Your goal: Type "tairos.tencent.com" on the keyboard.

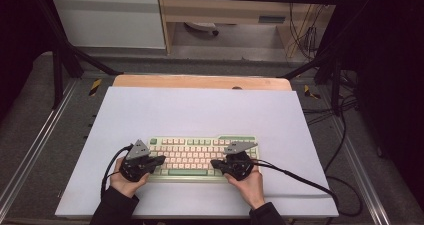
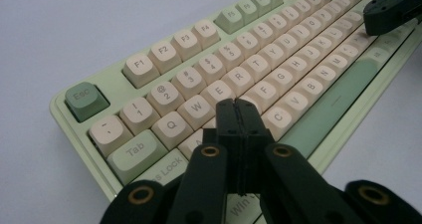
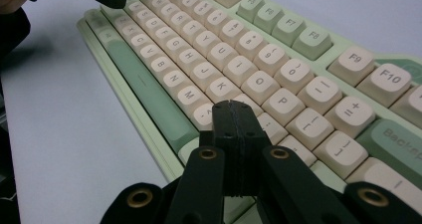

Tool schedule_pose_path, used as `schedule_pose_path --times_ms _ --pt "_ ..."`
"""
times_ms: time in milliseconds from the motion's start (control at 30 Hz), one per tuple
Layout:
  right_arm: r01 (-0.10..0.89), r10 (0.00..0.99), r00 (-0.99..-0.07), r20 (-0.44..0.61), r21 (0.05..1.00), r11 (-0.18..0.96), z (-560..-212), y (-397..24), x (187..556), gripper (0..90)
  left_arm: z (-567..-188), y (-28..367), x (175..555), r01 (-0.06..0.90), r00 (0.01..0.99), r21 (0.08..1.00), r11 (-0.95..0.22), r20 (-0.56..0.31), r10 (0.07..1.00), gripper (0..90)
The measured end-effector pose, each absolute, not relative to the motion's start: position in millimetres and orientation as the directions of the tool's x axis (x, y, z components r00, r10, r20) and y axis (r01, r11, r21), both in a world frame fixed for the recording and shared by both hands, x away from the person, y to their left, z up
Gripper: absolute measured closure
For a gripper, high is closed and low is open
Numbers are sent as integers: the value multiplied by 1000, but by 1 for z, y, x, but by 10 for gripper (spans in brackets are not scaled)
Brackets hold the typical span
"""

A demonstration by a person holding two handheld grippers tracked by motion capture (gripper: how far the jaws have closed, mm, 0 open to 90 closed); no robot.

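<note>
The keyboard (image 1: 202, 157) lies flat near the front of the white bench (image 1: 200, 110). Both grippers rest over it with fingers closed on nothing: left gripper (image 2: 238, 104) above the A/S keys, right gripper (image 3: 232, 106) near L. Judged stage: key pressing underway; progress cannot be read.

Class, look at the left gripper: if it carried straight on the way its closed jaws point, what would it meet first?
Most likely the keyboard: the left gripper, jaws shut, points down at the letter keys, though the exact key is unclear.
</note>
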State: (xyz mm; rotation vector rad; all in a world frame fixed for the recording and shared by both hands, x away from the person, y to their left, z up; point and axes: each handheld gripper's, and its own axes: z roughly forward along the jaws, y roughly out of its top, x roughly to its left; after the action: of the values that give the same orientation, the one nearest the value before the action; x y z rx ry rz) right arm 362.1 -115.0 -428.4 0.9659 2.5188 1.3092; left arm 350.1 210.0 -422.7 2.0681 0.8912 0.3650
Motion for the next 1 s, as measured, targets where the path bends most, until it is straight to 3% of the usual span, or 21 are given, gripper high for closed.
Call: schedule_pose_path --times_ms 1000 --pt "463 608 -782 138 782 418 -418 -124 362 900 -416 189 350 448 719 791 -416 -43 693 900"
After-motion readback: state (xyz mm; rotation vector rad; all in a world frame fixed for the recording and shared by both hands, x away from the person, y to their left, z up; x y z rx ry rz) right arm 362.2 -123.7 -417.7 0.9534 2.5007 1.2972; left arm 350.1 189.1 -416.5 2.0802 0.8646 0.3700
